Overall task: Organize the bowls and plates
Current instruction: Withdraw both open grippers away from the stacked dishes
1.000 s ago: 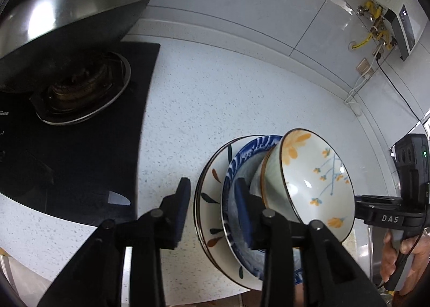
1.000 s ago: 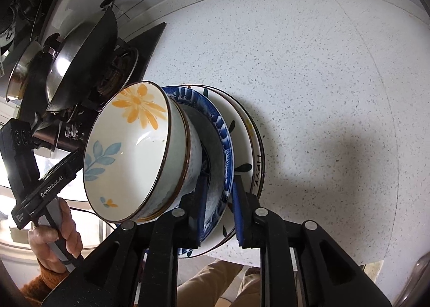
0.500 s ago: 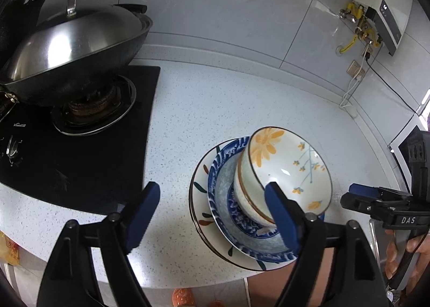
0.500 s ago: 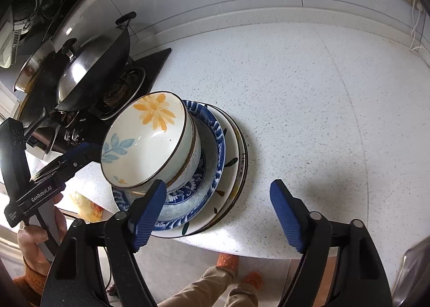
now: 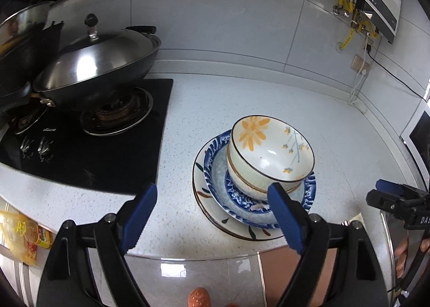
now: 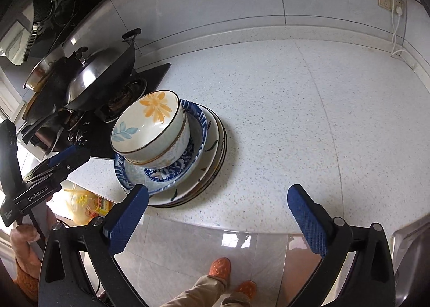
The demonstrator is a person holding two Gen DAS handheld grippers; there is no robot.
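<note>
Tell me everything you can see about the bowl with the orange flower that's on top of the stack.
The flower bowl is glossy white ceramic with a thin dark rim, an orange flower and blue leaves painted inside. It sits upright and empty, nested in a second bowl, which stands in the blue patterned dish on stacked plates near the counter's front edge. No gripper touches it.
</note>
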